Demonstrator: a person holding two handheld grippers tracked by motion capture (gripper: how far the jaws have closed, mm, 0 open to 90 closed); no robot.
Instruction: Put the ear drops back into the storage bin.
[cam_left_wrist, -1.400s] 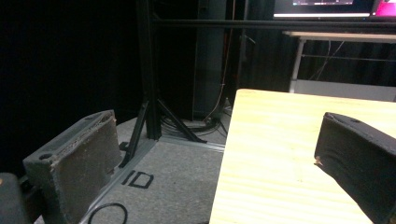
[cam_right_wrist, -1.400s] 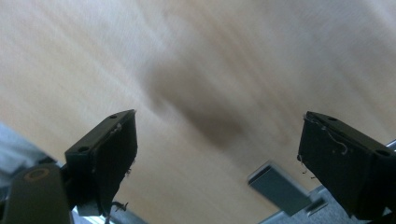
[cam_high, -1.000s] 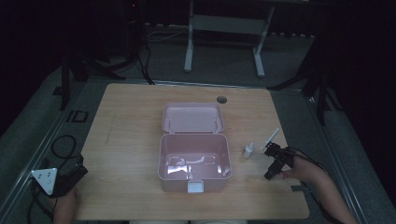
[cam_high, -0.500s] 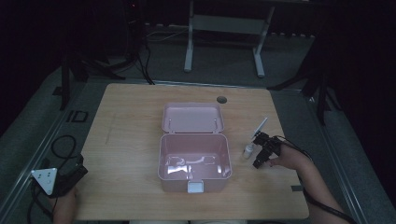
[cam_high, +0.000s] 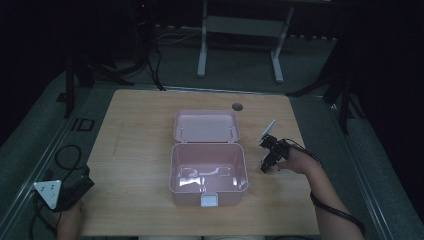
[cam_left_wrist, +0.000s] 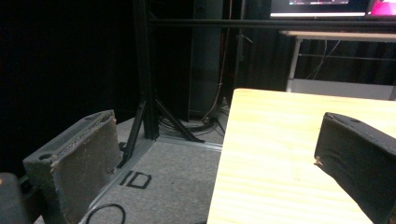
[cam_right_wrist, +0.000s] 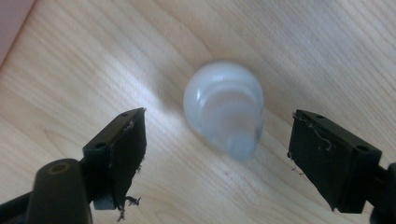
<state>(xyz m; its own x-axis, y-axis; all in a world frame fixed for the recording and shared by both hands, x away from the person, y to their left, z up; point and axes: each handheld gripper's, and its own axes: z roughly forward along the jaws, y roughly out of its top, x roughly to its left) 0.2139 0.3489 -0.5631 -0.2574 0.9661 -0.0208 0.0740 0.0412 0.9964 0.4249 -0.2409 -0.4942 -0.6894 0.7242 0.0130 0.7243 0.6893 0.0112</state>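
Note:
A small white translucent bottle (cam_right_wrist: 224, 114) stands on the wooden table (cam_high: 140, 150), seen from above in the right gripper view. My right gripper (cam_right_wrist: 215, 154) hangs over it with one jaw on each side, and neither pad touches it. The jaws have just been closing around it. In the high view my right gripper (cam_high: 267, 159) is just right of the open pink box (cam_high: 209, 194). My left gripper (cam_high: 82, 182) rests at the table's near left corner, and in the left gripper view it (cam_left_wrist: 215, 140) is open with nothing between its fingers.
The pink box's lid (cam_high: 206, 126) lies back flat behind it, and its inside looks bare apart from reflections. A round cable hole (cam_high: 237, 106) sits near the table's far edge. Beyond the left edge are grey floor (cam_left_wrist: 163, 172) and a dark stand (cam_left_wrist: 144, 70).
My right gripper has moved left toward the pink box and now covers the small bottle. Its jaws stand narrower than before. The left gripper has stayed put.

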